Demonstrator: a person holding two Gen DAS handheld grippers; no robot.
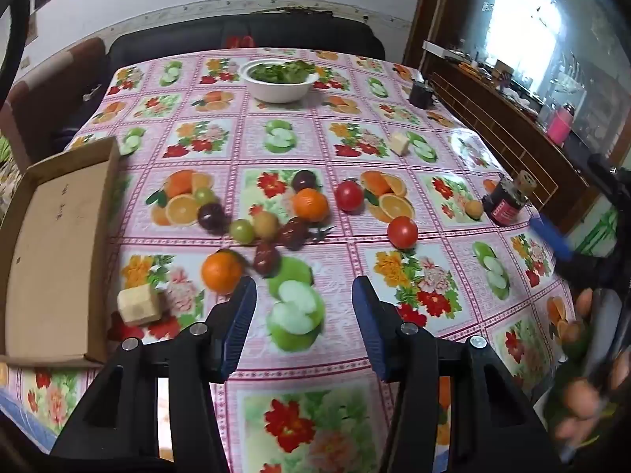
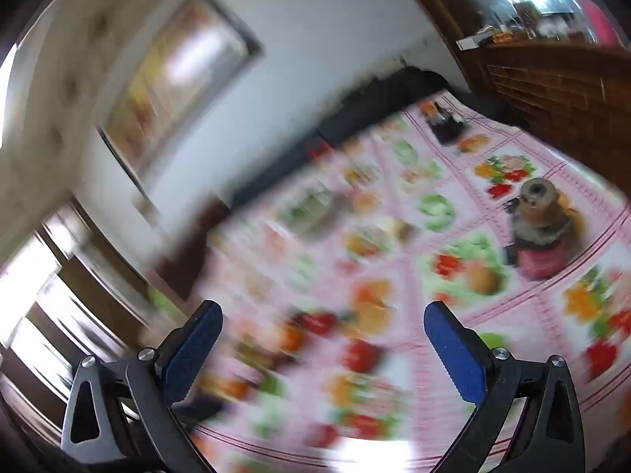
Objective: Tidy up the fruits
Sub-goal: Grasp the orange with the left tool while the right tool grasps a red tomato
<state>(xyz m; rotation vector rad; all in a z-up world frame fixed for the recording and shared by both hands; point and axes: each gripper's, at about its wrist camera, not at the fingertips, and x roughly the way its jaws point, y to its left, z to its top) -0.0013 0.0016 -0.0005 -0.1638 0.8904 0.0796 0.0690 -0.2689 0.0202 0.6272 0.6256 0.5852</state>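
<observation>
Left wrist: left gripper (image 1: 303, 295) is held spread, empty, above bare cloth | fruits (image 1: 272, 216) are clustered mid-table, cardboard tray (image 1: 51, 244) at left edge | Right wrist: right gripper (image 2: 323, 335) is spread, empty; view blurred, jar (image 2: 540, 232) near table's right edge.

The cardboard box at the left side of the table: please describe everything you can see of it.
The cardboard box is a shallow, open tray of plain brown cardboard with low upright walls. Faint dark marks show on its inner floor, and nothing lies inside it. It rests flat on the flowered tablecloth at the table's left edge, partly cut off by the picture. A pale yellow block sits close by its near right wall; contact cannot be judged. Neither gripper touches it.
</observation>
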